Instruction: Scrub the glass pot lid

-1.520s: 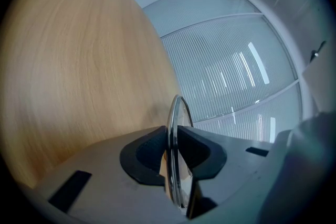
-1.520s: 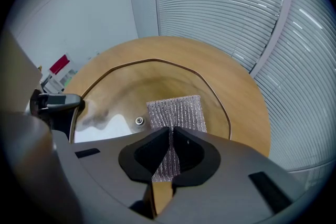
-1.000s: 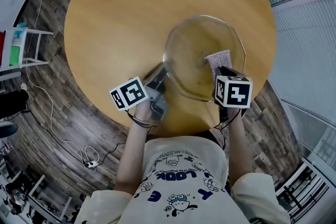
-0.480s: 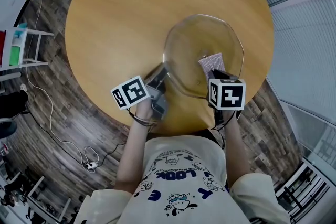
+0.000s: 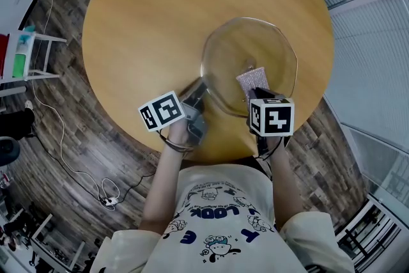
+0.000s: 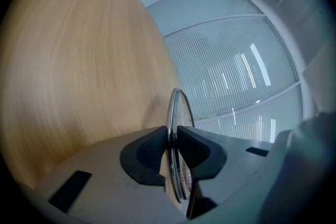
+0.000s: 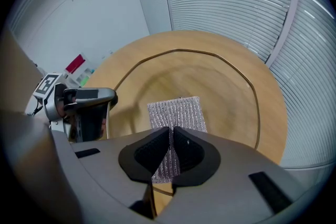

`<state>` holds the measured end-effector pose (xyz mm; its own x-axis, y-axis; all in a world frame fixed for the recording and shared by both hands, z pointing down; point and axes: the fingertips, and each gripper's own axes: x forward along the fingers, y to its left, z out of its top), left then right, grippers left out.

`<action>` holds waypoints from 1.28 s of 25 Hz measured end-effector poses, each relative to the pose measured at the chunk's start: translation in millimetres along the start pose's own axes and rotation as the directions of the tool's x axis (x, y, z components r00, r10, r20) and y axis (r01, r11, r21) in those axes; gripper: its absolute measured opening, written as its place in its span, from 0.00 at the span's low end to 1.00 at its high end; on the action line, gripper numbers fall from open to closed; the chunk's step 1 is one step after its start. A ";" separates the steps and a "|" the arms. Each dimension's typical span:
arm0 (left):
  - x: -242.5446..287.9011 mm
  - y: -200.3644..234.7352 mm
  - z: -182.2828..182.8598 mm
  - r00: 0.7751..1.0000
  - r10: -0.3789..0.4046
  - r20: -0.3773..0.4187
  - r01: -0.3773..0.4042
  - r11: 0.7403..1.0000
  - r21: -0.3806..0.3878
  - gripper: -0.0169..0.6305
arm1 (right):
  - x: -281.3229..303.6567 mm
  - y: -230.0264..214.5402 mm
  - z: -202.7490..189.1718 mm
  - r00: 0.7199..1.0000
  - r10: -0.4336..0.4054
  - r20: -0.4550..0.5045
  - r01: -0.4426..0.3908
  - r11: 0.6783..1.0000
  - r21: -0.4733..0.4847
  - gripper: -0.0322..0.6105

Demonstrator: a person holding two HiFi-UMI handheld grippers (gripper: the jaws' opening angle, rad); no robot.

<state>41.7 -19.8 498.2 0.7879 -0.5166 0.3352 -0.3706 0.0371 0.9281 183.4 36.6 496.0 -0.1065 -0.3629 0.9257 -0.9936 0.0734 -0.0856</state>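
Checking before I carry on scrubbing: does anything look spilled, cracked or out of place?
Nothing stands out. The lid looks whole, clamped at its rim by the left gripper; the right gripper holds the cloth against it. No spill shows on the table.

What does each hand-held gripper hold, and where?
Left hand-held gripper: glass lid, by its rim. Right hand-held gripper: scrub cloth, by its near end.
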 end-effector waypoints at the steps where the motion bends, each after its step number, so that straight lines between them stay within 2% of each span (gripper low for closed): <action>1: 0.3 0.0 0.1 1.000 0.001 -0.001 -0.001 1.000 0.001 0.14 | 0.2 2.3 0.0 1.000 0.005 -0.001 -0.005 1.000 -0.001 0.12; 32: -2.7 1.1 -2.2 1.000 -0.001 0.003 0.001 1.000 -0.005 0.14 | 10.9 63.0 18.8 0.996 0.094 0.004 -0.093 0.989 -0.113 0.12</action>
<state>40.3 -16.5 498.7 0.7870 -0.5188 0.3339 -0.3673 0.0408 0.9292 119.0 19.7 493.8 -0.1993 -0.3581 0.9122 -0.9690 0.2110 -0.1289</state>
